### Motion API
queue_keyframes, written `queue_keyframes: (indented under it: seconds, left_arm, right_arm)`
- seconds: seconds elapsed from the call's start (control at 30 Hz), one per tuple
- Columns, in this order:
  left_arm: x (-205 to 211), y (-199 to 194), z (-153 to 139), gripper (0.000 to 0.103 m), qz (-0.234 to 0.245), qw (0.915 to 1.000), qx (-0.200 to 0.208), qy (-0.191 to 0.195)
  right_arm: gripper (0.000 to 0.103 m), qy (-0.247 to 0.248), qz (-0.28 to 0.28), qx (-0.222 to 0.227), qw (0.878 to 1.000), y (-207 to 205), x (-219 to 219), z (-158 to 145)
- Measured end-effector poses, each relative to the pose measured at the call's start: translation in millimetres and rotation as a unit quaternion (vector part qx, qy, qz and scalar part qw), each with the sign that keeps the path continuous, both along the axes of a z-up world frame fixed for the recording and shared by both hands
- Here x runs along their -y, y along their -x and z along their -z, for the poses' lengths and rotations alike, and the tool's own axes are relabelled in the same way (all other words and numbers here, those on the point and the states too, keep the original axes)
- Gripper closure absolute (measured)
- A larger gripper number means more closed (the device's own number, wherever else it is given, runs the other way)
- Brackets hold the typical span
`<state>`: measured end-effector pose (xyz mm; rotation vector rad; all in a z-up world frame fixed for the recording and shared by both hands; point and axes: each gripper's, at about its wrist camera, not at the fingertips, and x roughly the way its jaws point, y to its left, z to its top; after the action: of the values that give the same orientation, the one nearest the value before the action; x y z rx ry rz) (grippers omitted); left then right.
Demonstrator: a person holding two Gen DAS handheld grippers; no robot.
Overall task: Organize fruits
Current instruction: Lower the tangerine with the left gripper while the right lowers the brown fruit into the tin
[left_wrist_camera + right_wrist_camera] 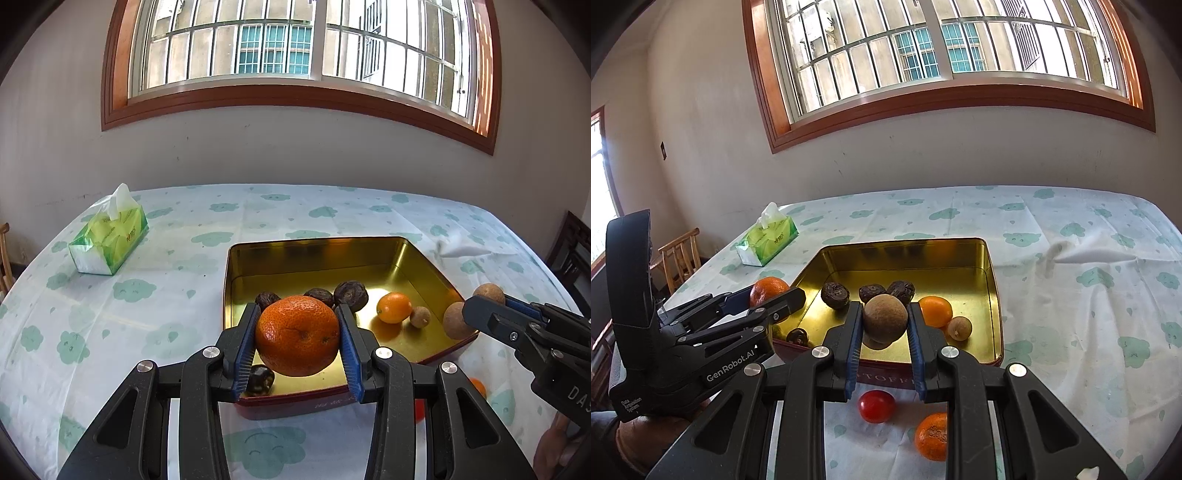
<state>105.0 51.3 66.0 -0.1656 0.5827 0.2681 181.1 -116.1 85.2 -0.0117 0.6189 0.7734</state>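
Note:
My left gripper (297,314) is shut on a large orange (297,336) and holds it over the front left part of the gold tin (314,242). In the right wrist view the same orange (768,290) shows between the left gripper's (783,295) fingers at the tin's (905,242) left edge. Over the tin's front, my right gripper (884,310) is shut on a round brown fruit (885,319). It enters the left wrist view as the right gripper (480,301) at the tin's right wall. Inside lie several dark wrinkled fruits (351,293), a small orange (394,307) and a small brown fruit (420,316).
A red tomato (876,406) and a mandarin (932,435) lie on the cloud-print cloth in front of the tin. A green tissue pack (109,240) sits at the far left, a crumpled white tissue (461,247) at the far right. A wooden chair (679,258) stands left of the table.

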Motion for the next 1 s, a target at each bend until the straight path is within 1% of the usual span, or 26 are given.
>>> queue_keyframes:
  seconds: [0.23, 1.0]
  left_arm:
    - [-5, -5, 4, 0.061, -0.005, 1.0, -0.004, 0.005]
    - [-8, -22, 11, 0.061, -0.007, 0.9999, -0.013, 0.003]
  right_arm:
    - [0.082, 0.001, 0.002, -0.003, 1.0, -5, -2, 4]
    - [0.082, -0.001, 0.001, -0.015, 1.0, -23, -10, 13]
